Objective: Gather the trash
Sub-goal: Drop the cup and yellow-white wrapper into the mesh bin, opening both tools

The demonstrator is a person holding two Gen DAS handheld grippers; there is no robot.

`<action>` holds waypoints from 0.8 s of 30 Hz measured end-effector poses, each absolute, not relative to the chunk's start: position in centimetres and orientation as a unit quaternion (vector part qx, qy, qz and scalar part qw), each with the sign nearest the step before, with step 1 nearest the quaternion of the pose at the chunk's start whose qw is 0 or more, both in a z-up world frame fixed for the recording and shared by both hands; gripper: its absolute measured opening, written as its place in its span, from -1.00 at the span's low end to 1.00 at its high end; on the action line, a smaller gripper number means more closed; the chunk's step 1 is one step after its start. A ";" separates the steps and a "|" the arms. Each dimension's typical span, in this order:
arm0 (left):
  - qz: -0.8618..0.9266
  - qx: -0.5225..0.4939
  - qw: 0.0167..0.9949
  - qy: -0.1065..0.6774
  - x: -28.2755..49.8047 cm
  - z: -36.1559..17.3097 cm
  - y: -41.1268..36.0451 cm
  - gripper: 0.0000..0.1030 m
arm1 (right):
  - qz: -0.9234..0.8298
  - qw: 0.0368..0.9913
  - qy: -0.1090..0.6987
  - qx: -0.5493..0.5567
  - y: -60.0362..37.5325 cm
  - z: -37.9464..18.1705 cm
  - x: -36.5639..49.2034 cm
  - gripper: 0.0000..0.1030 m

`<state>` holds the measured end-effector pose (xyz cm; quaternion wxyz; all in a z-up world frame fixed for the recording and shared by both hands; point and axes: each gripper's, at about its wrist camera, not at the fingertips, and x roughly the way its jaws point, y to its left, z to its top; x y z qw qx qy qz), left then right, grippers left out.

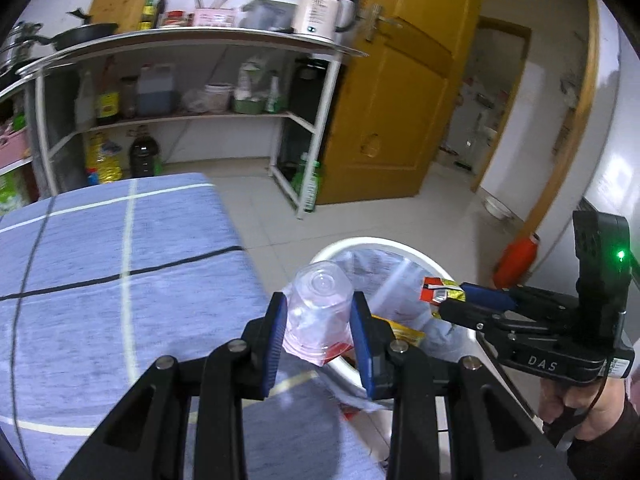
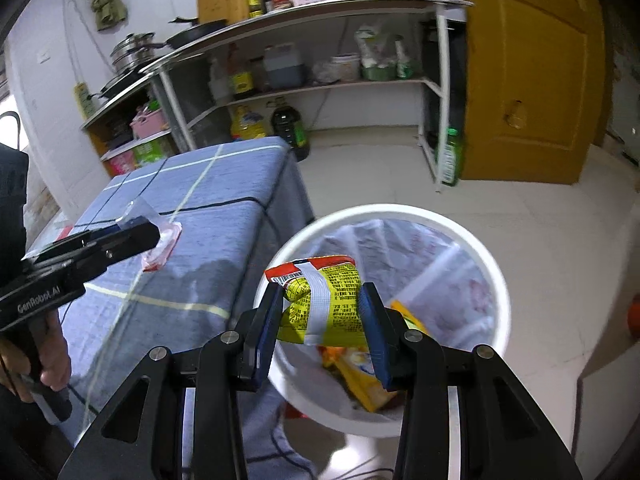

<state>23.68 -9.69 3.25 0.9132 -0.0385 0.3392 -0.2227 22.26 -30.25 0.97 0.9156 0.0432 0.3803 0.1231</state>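
While your left gripper [image 1: 319, 330] clamped a clear plastic cup [image 1: 318, 312] at the edge of the blue checked tablecloth [image 1: 100, 280], your right gripper [image 2: 320, 320] pinched a crumpled yellow snack wrapper [image 2: 324, 300] directly over the white trash bin [image 2: 496, 276], whose liner already held other yellow packaging [image 2: 360, 376].

Clear cup [image 1: 320, 312], yellow-red packet [image 2: 324, 300], white bin [image 2: 496, 280], blue checked cloth [image 2: 224, 200].
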 end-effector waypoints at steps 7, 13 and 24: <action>-0.250 -0.018 0.901 0.355 24.3 2.1 -14.6 -0.35 | 0.092 0.913 0.392 0.067 -34.3 -0.6 21.8 -0.21; -0.259 -0.010 0.893 0.369 24.9 0.6 -16.9 -0.34 | 0.084 0.910 0.399 0.078 -35.7 -1.3 22.1 -0.21; -0.251 -0.015 0.883 0.396 26.1 -1.7 -17.2 -0.32 | 0.069 0.909 0.407 0.063 -35.1 -2.1 22.9 -0.19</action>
